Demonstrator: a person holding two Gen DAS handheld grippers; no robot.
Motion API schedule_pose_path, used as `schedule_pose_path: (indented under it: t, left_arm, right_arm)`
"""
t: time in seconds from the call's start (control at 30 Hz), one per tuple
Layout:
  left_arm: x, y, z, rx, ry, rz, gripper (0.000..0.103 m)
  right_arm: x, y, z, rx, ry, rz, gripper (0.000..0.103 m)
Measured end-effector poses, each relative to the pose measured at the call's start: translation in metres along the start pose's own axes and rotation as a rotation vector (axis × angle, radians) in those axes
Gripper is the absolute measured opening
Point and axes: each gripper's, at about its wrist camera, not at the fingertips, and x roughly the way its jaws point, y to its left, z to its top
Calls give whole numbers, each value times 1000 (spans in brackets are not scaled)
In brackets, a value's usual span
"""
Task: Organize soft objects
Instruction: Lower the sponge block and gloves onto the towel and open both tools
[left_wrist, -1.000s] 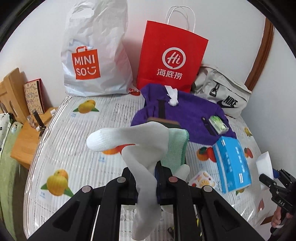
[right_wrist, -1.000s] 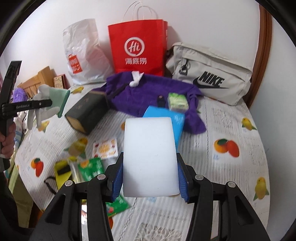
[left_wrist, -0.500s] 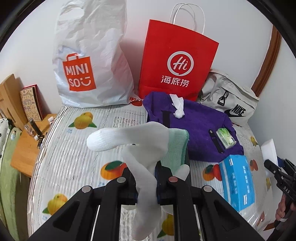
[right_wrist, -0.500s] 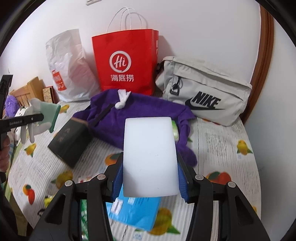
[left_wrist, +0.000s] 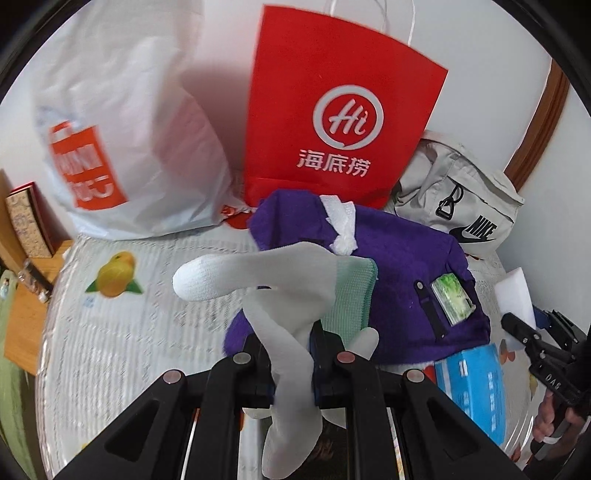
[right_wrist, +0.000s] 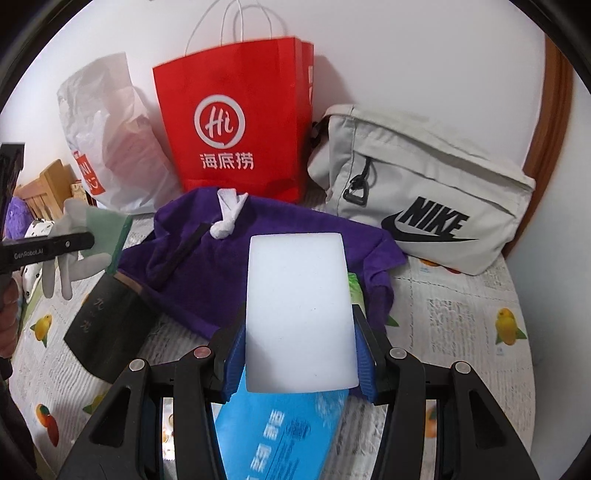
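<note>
- Left hand-held gripper (left_wrist: 291, 365): my jaws are pressed nearly together, pinching a white glove (left_wrist: 258, 280) with a green cuff. The glove hangs clear of the worktop (left_wrist: 92, 332); its fingers droop at 6 o'clock, below the jaws.
- Right hand-held gripper (right_wrist: 299, 354): my jaws stand part-way apart, clamped on the two long sides of a white sponge block (right_wrist: 299, 314). The block stands upright between the blue pads, off the worktop.
- Progress, as I judge it: two soft items are lifted and in carry; neither is placed. No soft item is visibly sorted into any bag.
- Left to do: a purple cloth (right_wrist: 280, 229) lies spread on the worktop at 12 o'clock from both grippers, with a knotted white strip (right_wrist: 225, 218) on its far edge. Both count as soft and are unhandled.
- Likely receivers at 12 o'clock, against the wall: red paper bag (right_wrist: 236, 125), white plastic bag (left_wrist: 122, 140) at 10 o'clock, grey Nike bag (right_wrist: 417, 192) at 2 o'clock. Which one takes the items I cannot tell.
- Obstructions on the cloth: a green packet (left_wrist: 452, 299) and a dark flat strip (left_wrist: 430, 310) rest on it; clear them before lifting it.
- Other hard items: a blue box (right_wrist: 284, 428) lies directly beneath the sponge block; a dark box (right_wrist: 107, 325) sits at 9 o'clock, touching the cloth edge.
- Caution: the red bag is tall; its mouth is out of the left view.
</note>
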Motion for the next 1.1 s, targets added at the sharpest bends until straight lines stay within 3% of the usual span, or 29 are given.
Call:
schedule_pose_path:
  t: [0.47, 0.9, 1.0, 1.07, 1.1]
  left_arm:
    - [70, -25, 34, 41, 105, -16, 15]
    - [108, -52, 41, 95, 169, -55, 17]
    - [113, -57, 40, 108, 182, -67, 34]
    - [115, -59, 39, 115, 181, -62, 57]
    - [114, -60, 39, 120, 173, -59, 60]
  right_arm:
    - [70, -10, 25, 6, 113, 28, 50]
    - [97, -15, 28, 4, 171, -3, 51]
    - [102, -15, 25, -17, 186, -10, 52]
    - [105, -16, 23, -21, 194, -22, 55]
    - [106, -16, 23, -19, 195, -23, 60]
